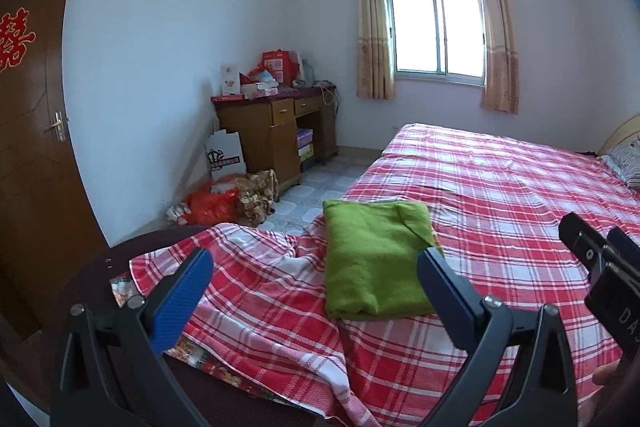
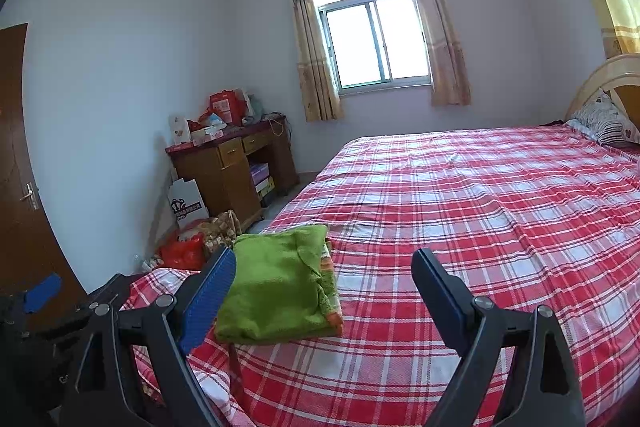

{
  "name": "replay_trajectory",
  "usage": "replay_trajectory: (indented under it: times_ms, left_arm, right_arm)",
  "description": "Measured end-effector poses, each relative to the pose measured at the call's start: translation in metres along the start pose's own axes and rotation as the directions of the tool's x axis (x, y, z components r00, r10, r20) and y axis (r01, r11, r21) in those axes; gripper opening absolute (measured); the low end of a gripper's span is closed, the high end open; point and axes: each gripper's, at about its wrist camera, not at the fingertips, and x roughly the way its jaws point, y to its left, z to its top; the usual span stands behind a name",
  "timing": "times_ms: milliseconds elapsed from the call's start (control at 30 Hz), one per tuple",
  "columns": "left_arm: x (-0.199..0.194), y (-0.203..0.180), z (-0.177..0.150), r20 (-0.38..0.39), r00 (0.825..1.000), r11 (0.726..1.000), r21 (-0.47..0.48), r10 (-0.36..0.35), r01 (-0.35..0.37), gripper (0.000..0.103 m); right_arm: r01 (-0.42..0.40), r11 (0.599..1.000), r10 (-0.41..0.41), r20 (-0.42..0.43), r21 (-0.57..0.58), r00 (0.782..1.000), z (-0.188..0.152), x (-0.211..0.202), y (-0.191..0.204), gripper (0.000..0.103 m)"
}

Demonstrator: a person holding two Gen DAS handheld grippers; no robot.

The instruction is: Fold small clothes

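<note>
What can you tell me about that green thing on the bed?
The green cloth is a soft, fuzzy-looking garment folded into a thick, neat rectangle. An orange trim peeks from its right edge in the right wrist view. It lies flat near the corner of the red checked sheet. Nothing else touches it.

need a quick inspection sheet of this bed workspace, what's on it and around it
surface: bed under a red and white checked sheet, rumpled at the near corner, smooth further back
job's things: green garment lying folded on the sheet near the foot corner, nothing touching it
clutter: pillow at the headboard end
grippers: left gripper open and empty, above the sheet before the garment; right gripper open and empty, garment by its left finger
cables: nothing seen on the bed
surroundings: wooden desk piled with boxes, bags on the floor, curtained window, brown door
</note>
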Motion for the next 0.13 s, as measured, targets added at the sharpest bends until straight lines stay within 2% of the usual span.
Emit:
replay_trajectory:
  times_ms: [133]
  left_arm:
    - [-0.0004,-0.0002,-0.0001,0.005,0.999,0.999,0.004,0.032,-0.032,0.103]
  right_arm:
    - [-0.002,1.000,0.002,-0.005,0.005,1.000,-0.0001,0.0016,0.0003,0.090]
